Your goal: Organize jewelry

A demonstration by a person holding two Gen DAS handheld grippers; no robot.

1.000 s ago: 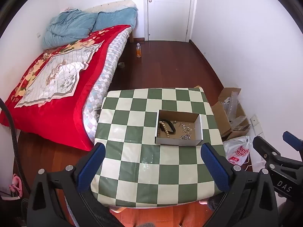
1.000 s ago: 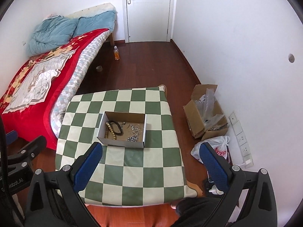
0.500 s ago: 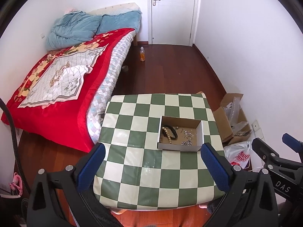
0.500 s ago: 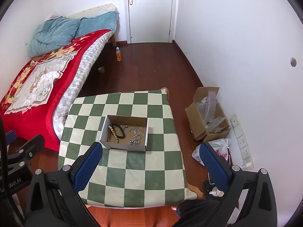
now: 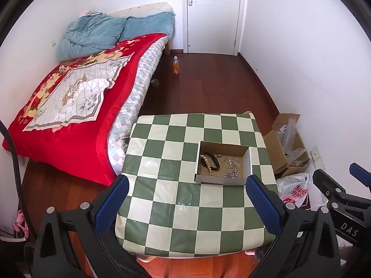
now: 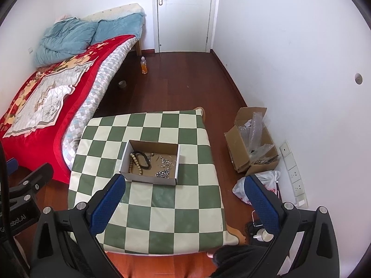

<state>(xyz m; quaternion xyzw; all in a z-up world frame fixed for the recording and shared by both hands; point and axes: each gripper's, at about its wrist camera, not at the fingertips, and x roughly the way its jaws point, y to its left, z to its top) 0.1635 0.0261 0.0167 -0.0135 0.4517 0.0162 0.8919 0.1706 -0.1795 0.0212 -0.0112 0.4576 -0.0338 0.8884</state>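
A shallow cardboard box [image 5: 247, 166] [image 6: 176, 164] sits on a table with a green-and-cream checked cloth [image 5: 176, 213] [image 6: 176, 217]. Inside lie a string of wooden beads [image 5: 205, 163] [image 6: 134, 163], a black band [image 5: 214, 161] [image 6: 142, 158] and a heap of small silver chains [image 5: 231, 173] [image 6: 163, 173]. My left gripper [image 5: 187, 199] hangs high above the table's near half, open and empty. My right gripper [image 6: 185, 199] is also open and empty, high over the near side. Each gripper shows at the edge of the other's view.
A bed with a red quilt [image 5: 69, 106] [image 6: 34, 97] stands left of the table. By the right wall are an open carton of plastic wrap [image 5: 287, 148] [image 6: 252, 139] and a plastic bag [image 5: 294, 190] [image 6: 266, 180]. A bottle [image 5: 176, 64] [image 6: 143, 65] stands on the wooden floor near the door.
Both grippers have risen and drawn back from the table, so the box and table look smaller and lower in both views. Both stay open and empty.
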